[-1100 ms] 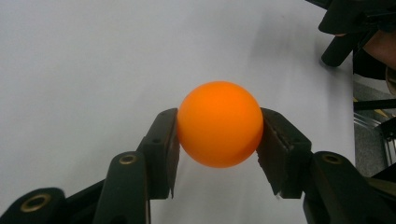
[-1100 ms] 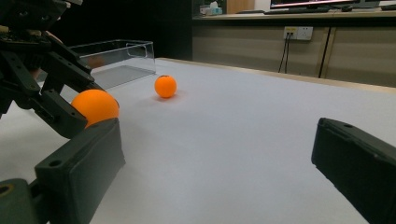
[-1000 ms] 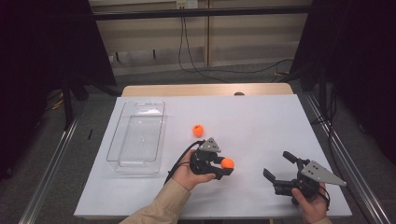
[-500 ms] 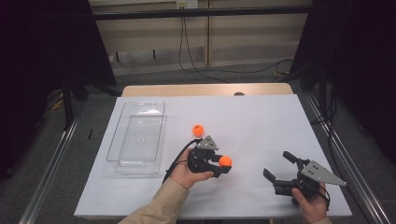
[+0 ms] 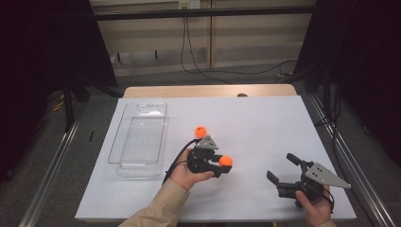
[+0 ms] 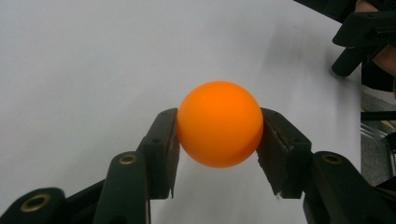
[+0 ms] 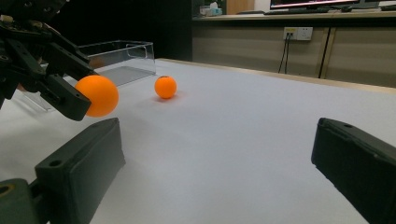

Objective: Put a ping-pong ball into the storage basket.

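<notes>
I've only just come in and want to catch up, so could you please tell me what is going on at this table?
A person works with a gripper in each hand at a white-covered table. The left gripper is shut on a small round orange ball, held just above the table. A second orange ball lies on the table, beside a clear rectangular plastic bin with nothing in it. The right gripper is open at the table's right, with nothing between its jaws.

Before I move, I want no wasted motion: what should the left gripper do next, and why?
Probably carry the ball left to the clear bin and release it there. The left gripper already clamps it between both pads, the bin holds nothing, and a second ball lies on the table.
</notes>
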A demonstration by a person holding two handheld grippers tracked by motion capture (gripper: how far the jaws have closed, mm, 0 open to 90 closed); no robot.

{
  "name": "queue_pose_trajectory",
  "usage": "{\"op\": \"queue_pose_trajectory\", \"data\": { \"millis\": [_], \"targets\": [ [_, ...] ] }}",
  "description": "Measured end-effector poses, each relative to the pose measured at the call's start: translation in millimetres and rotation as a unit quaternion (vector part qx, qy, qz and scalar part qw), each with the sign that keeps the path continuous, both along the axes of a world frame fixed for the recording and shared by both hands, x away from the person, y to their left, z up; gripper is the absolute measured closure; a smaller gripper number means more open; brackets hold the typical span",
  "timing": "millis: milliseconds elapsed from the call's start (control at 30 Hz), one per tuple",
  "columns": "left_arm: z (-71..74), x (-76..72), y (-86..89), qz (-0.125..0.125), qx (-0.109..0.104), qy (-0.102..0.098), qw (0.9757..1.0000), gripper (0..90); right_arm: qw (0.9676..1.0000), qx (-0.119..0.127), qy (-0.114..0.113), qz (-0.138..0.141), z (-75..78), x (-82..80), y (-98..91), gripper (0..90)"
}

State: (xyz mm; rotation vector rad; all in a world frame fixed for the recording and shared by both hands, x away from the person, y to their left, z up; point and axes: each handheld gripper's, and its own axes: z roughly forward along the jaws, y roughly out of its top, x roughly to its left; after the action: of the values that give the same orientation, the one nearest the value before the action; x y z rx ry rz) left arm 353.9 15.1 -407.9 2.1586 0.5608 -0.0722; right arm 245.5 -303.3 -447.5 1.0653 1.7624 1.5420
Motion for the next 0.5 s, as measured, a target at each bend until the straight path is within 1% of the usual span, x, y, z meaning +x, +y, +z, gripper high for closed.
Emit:
{"op": "queue_pose_trajectory", "data": {
  "millis": [233,500],
  "targets": [
    [2.7,1.7,3.4,0.002,0.004,-0.001,1.0,50.9,1.0,0.0,0.0,-0.001,-0.1,0.1,-0.1,1.7],
    [5.6,3.6,7.7,0.009,0.0,-0.004,0.9999,50.9,1.0,0.001,-0.001,-0.001,0.1,-0.2,-0.2,1.7]
  ]
}}
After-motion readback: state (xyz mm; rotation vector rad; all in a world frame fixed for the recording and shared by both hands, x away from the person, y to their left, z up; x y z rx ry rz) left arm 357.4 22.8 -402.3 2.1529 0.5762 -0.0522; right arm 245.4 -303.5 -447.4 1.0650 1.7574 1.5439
